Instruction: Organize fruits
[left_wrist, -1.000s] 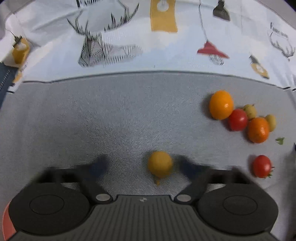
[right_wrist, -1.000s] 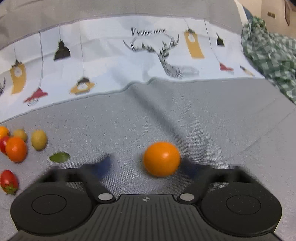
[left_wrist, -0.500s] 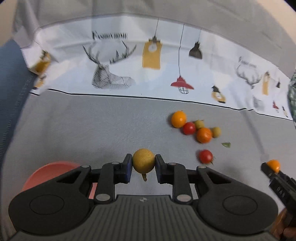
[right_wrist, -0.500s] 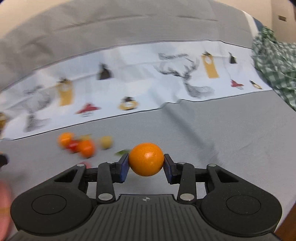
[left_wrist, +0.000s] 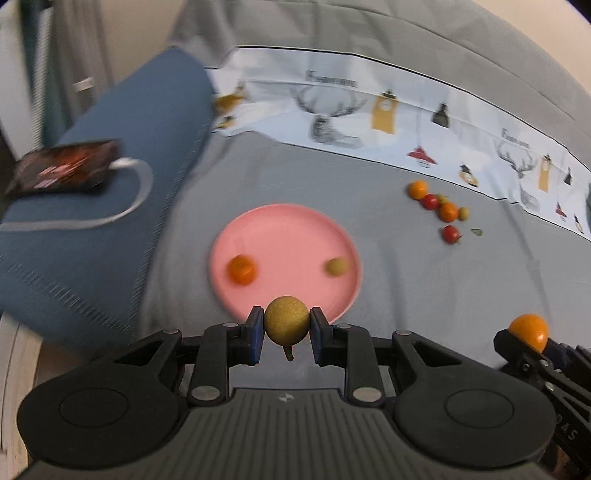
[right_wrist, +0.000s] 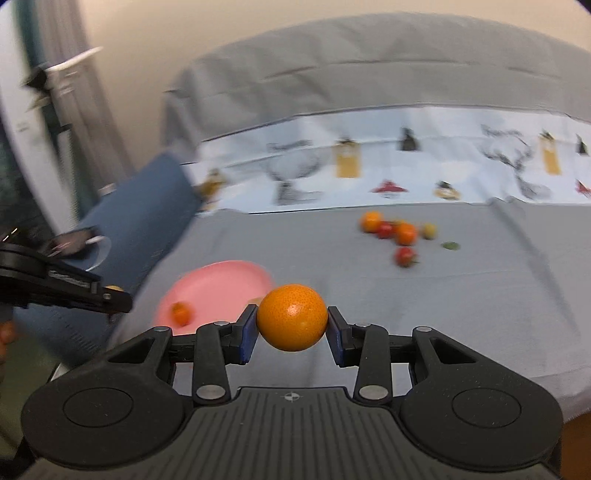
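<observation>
Fruits: yellow-green fruit with downward stub stem clamped between the blue pads of the left gripper; orange clenched likewise in the right gripper, pads pressing both flanks. Pink plate just beyond and below the left jaws, ahead and to the left of the right jaws, already bearing a small orange fruit and a greenish one, well apart from each other. Loose cluster of oranges, red tomatoes and small yellow-green fruits far ahead and to the right of the left jaws, with one green leaf beside it, still unsorted. Risks, as judgement: round, smooth fruit held only at two small contact points, so possible slip or roll-out under a fast swing; release from height onto the shallow plate likely to send fruit rolling over the low rim or into the two pieces already there; both grippers converging on one plate, so possible collision. Surface: soft grey bedcover, yielding and uneven, hence plate possibly tilting under load; white printed band with deer and lanterns beyond; blue cushion left of the jaws carrying a phone on a white cable. Room: plain beige wall, curtain at far left, blurred.
</observation>
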